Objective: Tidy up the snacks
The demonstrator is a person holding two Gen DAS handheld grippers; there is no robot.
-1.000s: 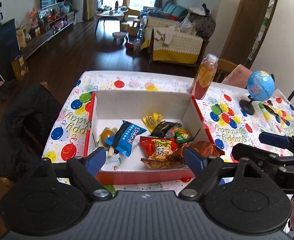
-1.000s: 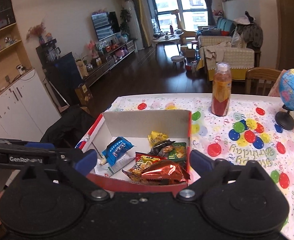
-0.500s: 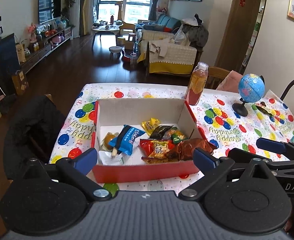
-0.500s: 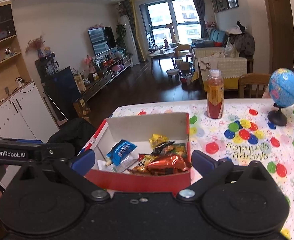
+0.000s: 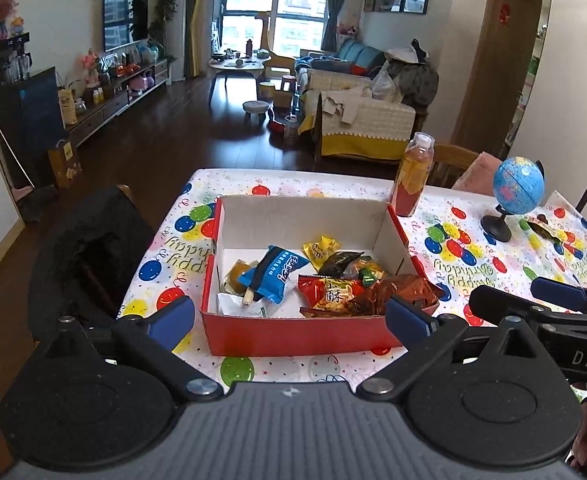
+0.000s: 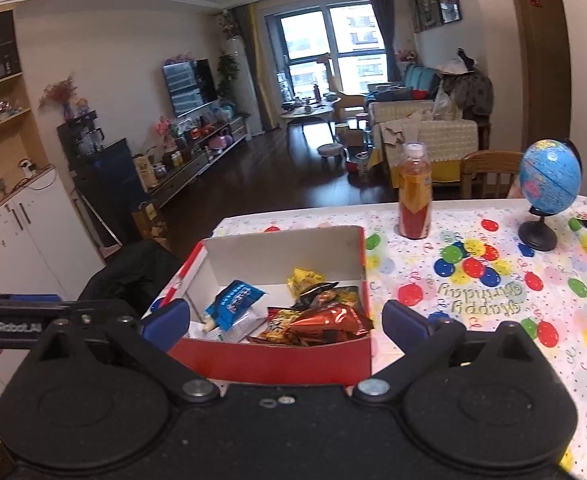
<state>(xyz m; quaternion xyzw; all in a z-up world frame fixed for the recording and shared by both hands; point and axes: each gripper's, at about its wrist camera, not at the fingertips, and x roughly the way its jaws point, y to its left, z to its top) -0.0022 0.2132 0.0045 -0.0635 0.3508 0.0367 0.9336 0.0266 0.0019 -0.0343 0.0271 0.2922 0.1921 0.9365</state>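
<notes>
Both grippers farther back from red snack box (image 5: 301, 336) on balloon tablecloth (image 5: 465, 256), fingers wide apart, empty.

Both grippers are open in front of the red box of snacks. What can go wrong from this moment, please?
1. The brown foil packet lies over the red box's near right corner; a bump might tip it out.
2. The drink bottle stands upright just beyond the box; a wide reach could knock it over.
3. A loose wrapper lies beside the globe, apart from the box, and could be forgotten.
</notes>
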